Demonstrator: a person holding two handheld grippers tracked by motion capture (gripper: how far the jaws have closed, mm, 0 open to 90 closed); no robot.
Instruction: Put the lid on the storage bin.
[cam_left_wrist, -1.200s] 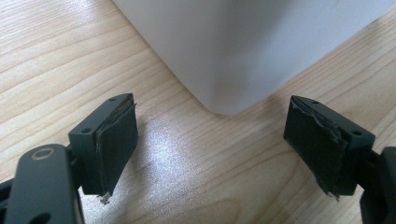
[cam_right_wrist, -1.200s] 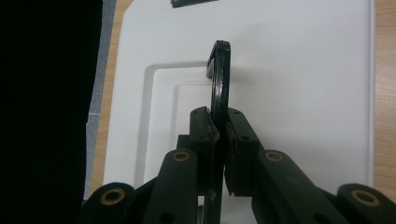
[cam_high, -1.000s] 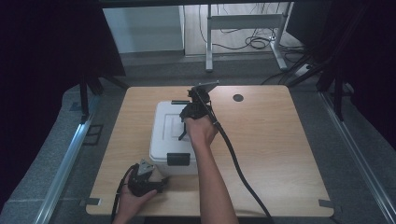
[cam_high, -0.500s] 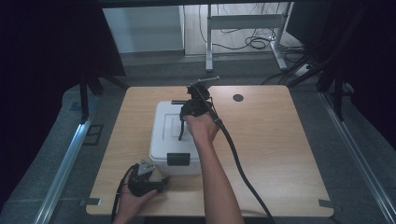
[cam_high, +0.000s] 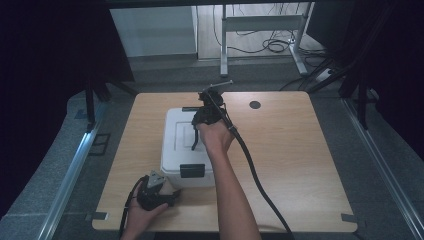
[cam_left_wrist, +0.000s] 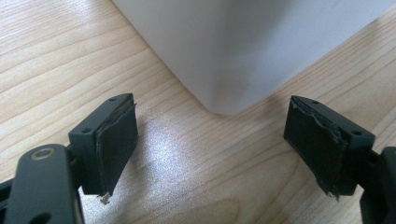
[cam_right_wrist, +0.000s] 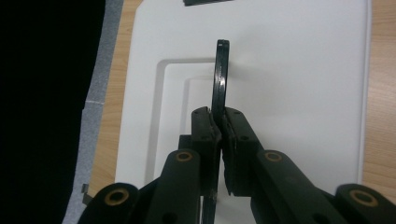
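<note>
**Entry: white box, handle pinched by right gripper**

**High view.** Table (cam_high: 300, 165), light wood, fills the middle of the frame. Box (cam_high: 187, 145), white plastic with lid on, sits left of centre; a dark latch (cam_high: 192, 171) shows on its near face, another at the far edge. Right gripper (cam_high: 195, 145) stands over the lid at frame centre, jaws pointing down onto the handle (cam_high: 194, 140), a thin dark bar raised on edge from the lid. Right hand (cam_high: 215, 136) wraps the gripper body from the near side, forearm running up from the bottom edge, cable trailing off to lower right. Left gripper (cam_high: 172, 196) lies low on the table at lower left, just beside the box's near left corner; left hand (cam_high: 145, 210) cups it from below. Judged: the left gripper waits by the corner, placed to steady the box while the right works the handle.

**Left gripper view.** Jaws stand wide apart with nothing between them. The box's rounded corner (cam_left_wrist: 233, 70) fills the upper middle, close ahead but apart from both pads. Bare wood below.

**Right gripper view.** Jaws meet at lower centre, clamped on the handle (cam_right_wrist: 220, 79), which rises as a narrow black strip toward the top of the frame. Lid (cam_right_wrist: 299, 93) spreads white behind, its recessed panel at left. Judged: the bar is held on edge so that a pull would lift the box or lid.
</note>
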